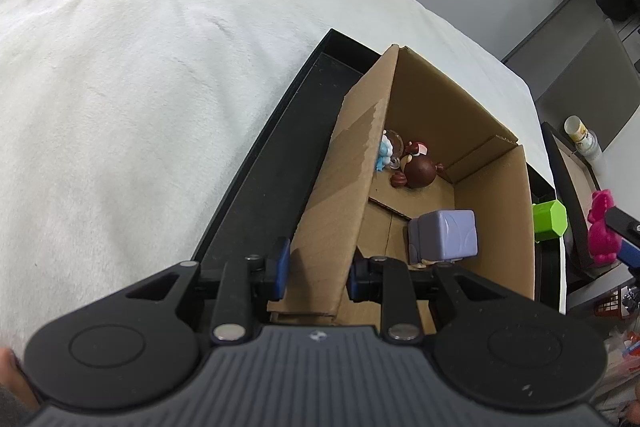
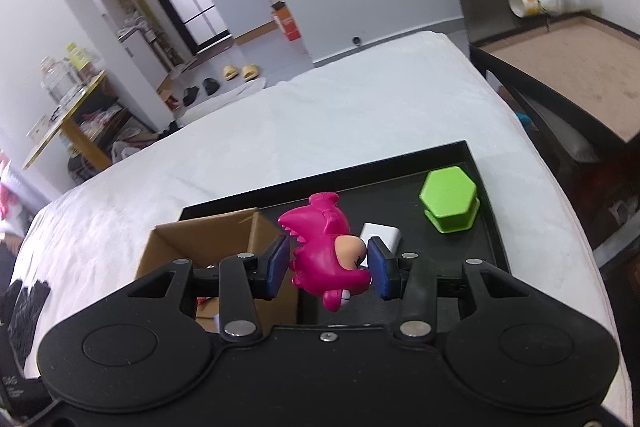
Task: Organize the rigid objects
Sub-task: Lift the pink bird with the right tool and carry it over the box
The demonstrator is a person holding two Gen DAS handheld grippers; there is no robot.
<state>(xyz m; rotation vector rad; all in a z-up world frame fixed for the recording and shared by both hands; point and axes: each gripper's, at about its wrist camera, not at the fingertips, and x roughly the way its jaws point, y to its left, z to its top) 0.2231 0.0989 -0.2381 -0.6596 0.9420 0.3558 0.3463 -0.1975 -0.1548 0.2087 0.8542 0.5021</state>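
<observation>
Left wrist view: the left tongs (image 1: 316, 269) are clamped on the near side wall of the cardboard box (image 1: 424, 131). One blue pad (image 1: 282, 261) sits outside the wall and the other is inside, partly hidden by the flap. The box stands in a black tray (image 1: 264, 171) on a white bed (image 1: 140, 87).

Inside the box there are three toys. One is a purple cube toy (image 1: 446, 233), and its bottom is hidden behind the tongs. One is a brown figure (image 1: 418, 169). One is a small blue and white figure (image 1: 385, 153), too small to make out well.

At the right edge, outside the box, a green hexagon box (image 1: 550, 221) shows only in part, cut off by the box wall. A pink toy (image 1: 602, 231) is there too, with part of the other tongs in front of it.

Right wrist view: the right tongs (image 2: 328, 267) are clamped on one pink dinosaur figure (image 2: 324, 259), held up over the tray (image 2: 400, 171) just beside the cardboard box (image 2: 208, 231). On the tray lie one green hexagon box (image 2: 448, 201) and one small white block (image 2: 382, 233), half hidden behind the toy and the right pad. The inside of the box is mostly hidden by the tongs. A cup (image 2: 540, 1) looks blurred at the top right.
</observation>
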